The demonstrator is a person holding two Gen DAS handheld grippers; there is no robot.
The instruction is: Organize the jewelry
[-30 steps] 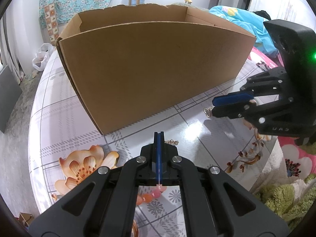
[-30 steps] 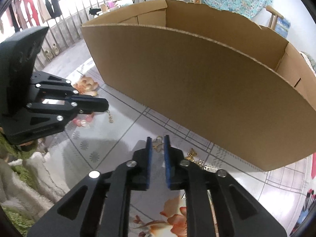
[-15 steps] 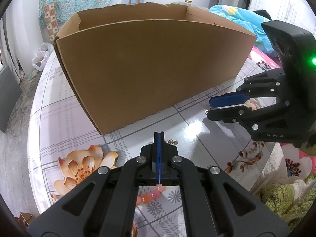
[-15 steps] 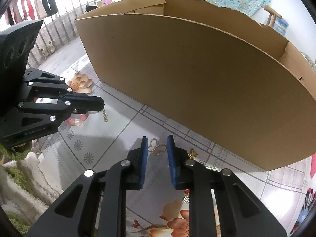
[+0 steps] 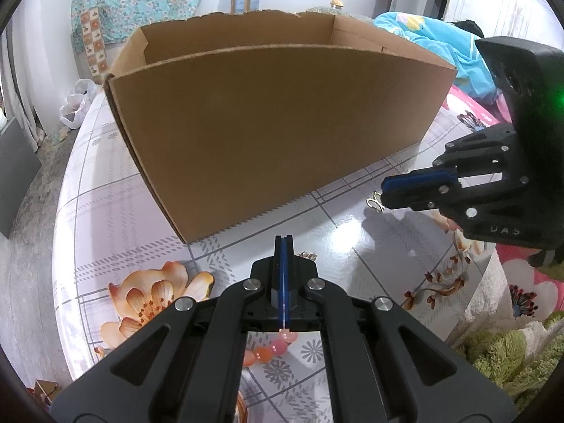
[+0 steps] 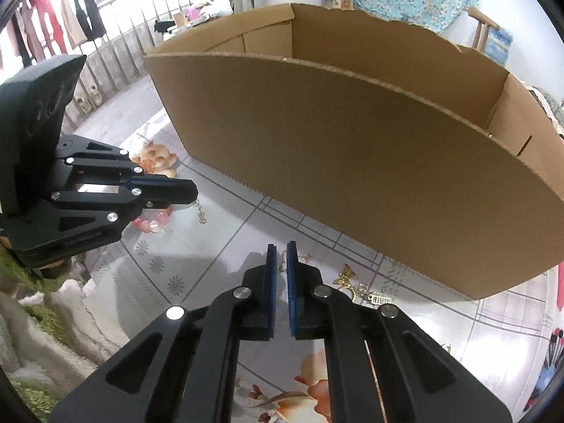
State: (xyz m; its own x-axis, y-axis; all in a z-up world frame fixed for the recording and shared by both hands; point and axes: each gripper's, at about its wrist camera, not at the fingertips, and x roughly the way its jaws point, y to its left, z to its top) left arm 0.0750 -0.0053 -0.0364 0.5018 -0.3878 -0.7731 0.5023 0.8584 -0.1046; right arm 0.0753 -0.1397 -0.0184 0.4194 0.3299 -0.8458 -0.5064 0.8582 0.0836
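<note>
The small gold ornament (image 6: 282, 264) sits just above the lower centre of the right wrist view, pinched between the blue pads of the right hand-held gripper (image 6: 281, 251), whose jaws have just been closing and now stand nearly together on it; in the left wrist view the same piece pokes out at that gripper's tip, right of centre. I judge the grip is taken at the tips so the piece can be carried over the wall of the cardboard box (image 6: 352, 162) filling the upper frame. The left hand-held gripper (image 5: 283, 241) is clamped together on a pink bead bracelet (image 5: 271, 347), whose beads trail below its fingers, probably waiting for the same trip. A butterfly charm (image 6: 344, 275) and other trinkets lie loose on the floral worktop (image 5: 105, 211) near the box's foot
</note>
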